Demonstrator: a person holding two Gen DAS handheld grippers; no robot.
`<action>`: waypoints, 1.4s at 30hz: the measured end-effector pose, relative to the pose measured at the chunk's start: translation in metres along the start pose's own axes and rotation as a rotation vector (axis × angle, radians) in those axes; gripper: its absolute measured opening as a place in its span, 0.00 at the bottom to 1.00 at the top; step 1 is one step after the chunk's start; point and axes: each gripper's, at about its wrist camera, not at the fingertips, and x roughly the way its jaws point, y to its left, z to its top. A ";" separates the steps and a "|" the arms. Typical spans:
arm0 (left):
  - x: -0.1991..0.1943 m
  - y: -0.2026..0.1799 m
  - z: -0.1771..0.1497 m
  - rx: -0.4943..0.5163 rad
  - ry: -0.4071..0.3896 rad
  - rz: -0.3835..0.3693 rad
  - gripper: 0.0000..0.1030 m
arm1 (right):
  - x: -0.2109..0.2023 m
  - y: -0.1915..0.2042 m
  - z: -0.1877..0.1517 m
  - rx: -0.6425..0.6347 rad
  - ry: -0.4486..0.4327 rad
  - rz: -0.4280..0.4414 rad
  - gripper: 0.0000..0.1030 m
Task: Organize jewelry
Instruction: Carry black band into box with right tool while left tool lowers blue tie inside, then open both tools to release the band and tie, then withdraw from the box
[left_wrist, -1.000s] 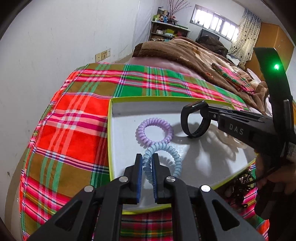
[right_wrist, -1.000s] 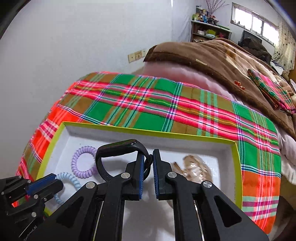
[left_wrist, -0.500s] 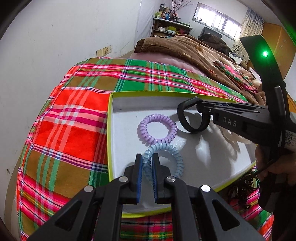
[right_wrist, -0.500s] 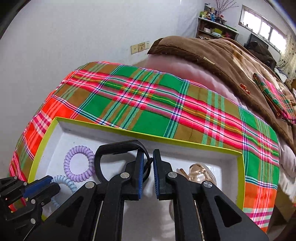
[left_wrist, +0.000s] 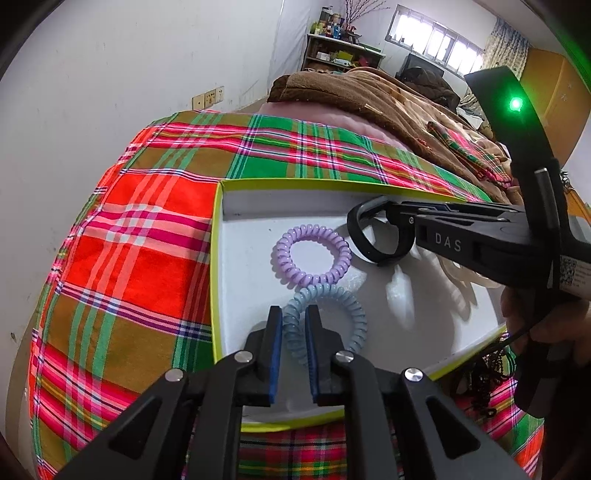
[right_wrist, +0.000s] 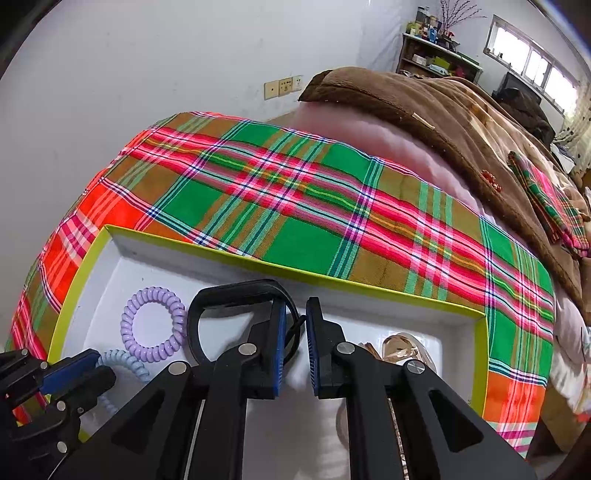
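Left gripper (left_wrist: 294, 325) jaws just easing off pale-blue spiral hair tie (left_wrist: 327, 325); withdraw straight. Right gripper (right_wrist: 295, 325) clamped on black band (right_wrist: 236, 295); lower into white green-rimmed tray (left_wrist: 221, 236).

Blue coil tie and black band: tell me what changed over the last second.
The left gripper has just been opening around the blue coil tie, which lies between its jaws in the white tray. The right gripper kept its hold on the black band, nudging it slightly. The purple coil tie stayed put.
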 end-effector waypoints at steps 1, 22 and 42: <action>0.000 0.000 0.000 -0.003 -0.001 -0.003 0.17 | 0.000 0.000 0.000 0.000 0.000 0.000 0.12; -0.031 -0.006 -0.006 -0.002 -0.057 0.005 0.49 | -0.039 -0.004 -0.011 0.052 -0.103 0.032 0.28; -0.064 -0.023 -0.043 0.024 -0.095 -0.082 0.52 | -0.120 -0.032 -0.099 0.156 -0.278 0.089 0.41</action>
